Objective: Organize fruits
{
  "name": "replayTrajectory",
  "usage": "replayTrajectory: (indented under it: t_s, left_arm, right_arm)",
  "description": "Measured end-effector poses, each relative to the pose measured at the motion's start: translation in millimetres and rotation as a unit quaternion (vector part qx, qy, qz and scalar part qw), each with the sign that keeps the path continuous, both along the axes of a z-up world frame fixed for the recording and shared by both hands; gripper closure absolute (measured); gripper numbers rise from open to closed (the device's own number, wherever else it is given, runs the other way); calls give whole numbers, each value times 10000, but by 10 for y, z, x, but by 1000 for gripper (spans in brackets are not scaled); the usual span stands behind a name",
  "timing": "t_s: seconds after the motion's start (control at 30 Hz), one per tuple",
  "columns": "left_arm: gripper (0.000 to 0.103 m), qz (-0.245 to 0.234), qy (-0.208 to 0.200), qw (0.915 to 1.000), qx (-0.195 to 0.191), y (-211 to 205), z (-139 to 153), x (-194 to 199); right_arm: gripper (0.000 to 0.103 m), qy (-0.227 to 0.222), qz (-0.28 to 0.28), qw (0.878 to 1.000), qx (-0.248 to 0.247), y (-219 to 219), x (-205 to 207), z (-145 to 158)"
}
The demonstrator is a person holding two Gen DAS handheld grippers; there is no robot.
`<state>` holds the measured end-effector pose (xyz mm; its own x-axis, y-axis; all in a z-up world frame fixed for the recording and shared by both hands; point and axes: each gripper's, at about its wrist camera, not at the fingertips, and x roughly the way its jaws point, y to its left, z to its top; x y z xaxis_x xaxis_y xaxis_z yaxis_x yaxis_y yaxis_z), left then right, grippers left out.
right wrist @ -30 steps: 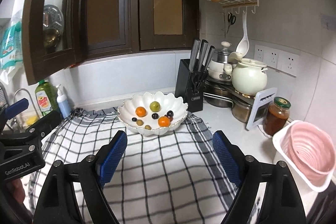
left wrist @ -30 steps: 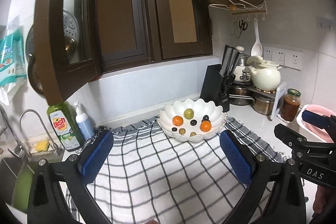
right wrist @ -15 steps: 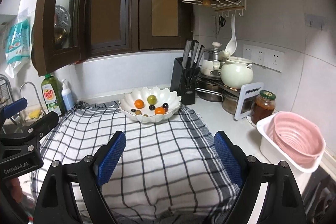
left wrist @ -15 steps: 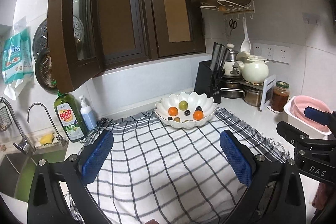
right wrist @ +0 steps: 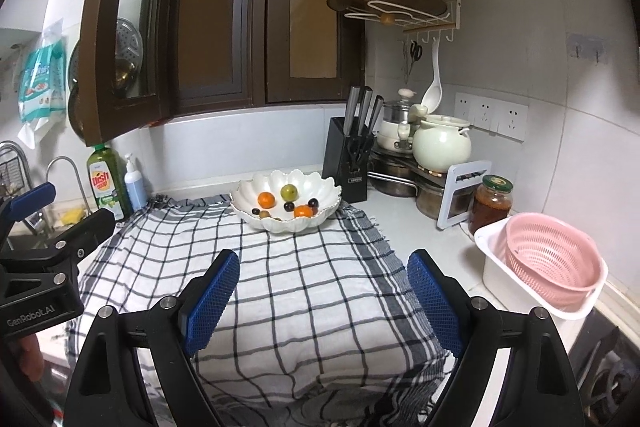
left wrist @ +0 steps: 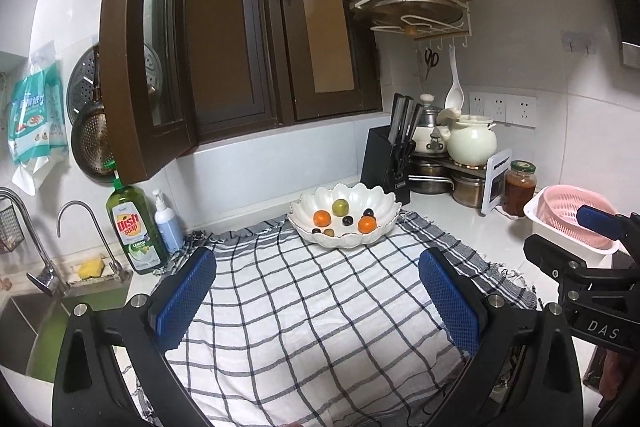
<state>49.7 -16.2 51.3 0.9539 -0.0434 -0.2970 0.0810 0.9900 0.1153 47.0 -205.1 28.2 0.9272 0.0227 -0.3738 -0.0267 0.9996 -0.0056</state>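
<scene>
Small orange, green and dark fruits (left wrist: 344,217) are seen lying in a white scalloped ceramic bowl (left wrist: 382,201) on a checked cloth (left wrist: 304,299). Both the left gripper (left wrist: 316,301) and right gripper (right wrist: 320,297) are held wide apart, empty, well short. The scene fits fruits gathered or awaiting sorting.

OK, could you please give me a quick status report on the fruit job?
Left tongs and right tongs open, holding nothing. Fruits in white bowl on checked cloth. Nothing in the way.

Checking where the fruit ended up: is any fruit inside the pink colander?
No, the pink colander looks empty; the fruits lie in the white bowl.
</scene>
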Motion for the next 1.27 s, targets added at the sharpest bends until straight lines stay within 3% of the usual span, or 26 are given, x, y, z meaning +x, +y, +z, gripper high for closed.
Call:
replayTrajectory:
  t_s: [1.27]
  left_arm:
    - [0, -112, -26, 9999, 21, -81, 68, -134]
  right_arm:
    - [16, -49, -37, 10000, -14, -60, -162, 68]
